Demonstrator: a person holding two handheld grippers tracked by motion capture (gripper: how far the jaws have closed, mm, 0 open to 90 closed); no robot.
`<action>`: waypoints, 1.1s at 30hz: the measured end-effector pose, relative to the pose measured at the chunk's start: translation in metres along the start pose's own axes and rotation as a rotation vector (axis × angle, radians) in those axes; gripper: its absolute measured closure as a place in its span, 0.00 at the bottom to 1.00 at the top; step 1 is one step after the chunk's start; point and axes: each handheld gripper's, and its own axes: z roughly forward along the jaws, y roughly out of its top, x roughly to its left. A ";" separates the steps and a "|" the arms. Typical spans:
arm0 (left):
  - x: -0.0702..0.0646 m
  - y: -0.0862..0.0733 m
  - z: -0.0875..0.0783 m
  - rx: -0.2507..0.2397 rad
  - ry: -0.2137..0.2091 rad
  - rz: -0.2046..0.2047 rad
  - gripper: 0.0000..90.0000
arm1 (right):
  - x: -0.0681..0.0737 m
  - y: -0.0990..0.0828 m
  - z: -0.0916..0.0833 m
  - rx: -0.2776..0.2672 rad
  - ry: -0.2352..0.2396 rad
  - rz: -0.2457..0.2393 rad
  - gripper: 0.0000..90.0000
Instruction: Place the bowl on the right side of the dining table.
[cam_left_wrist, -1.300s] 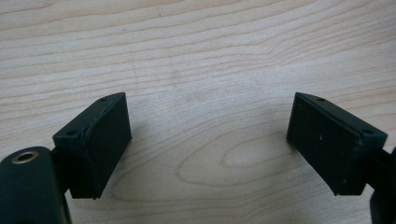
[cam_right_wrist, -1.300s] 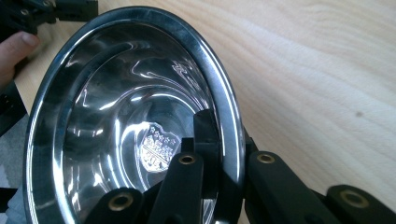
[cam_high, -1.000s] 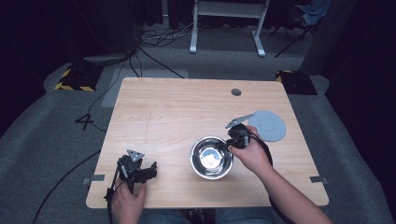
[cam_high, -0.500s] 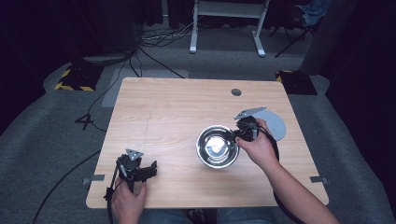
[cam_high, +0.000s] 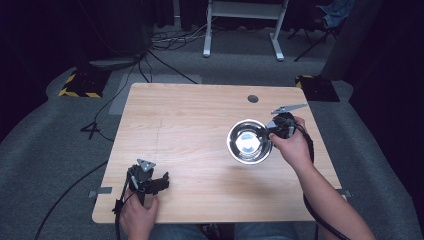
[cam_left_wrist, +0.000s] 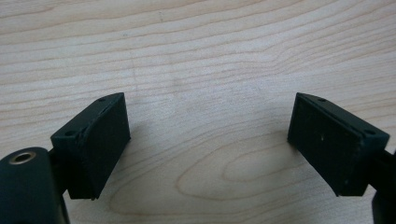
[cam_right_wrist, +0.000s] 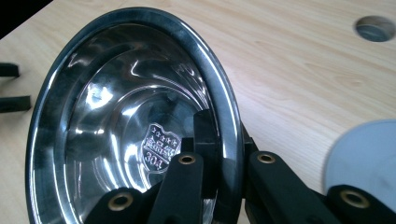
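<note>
High view overhead, tongs cameras close, sharing wooden table (cam_high: 200, 130)

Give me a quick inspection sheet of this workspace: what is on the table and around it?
Surface: light wooden table with a round hole near its far edge.
Job's things: steel bowl, clamped by its rim; grey disc beside it.
Clutter: nothing seen.
Grippers: right gripper shut on the bowl's rim; left gripper open above bare wood, holding nothing.
Cables: one trails from each gripper; more lie on the floor beyond the table.
Surroundings: grey carpet, white frame legs, yellow-black striped blocks.
</note>
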 end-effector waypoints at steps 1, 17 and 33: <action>0.000 0.000 0.000 0.000 0.000 0.000 0.14 | -0.004 0.001 -0.002 -0.003 -0.006 0.009 0.97; 0.000 0.000 0.000 -0.003 0.002 -0.003 0.15 | -0.055 0.014 -0.023 -0.080 -0.123 0.120 0.97; 0.001 0.001 0.001 -0.006 0.016 -0.005 0.16 | -0.103 0.010 -0.039 -0.104 -0.229 0.238 0.97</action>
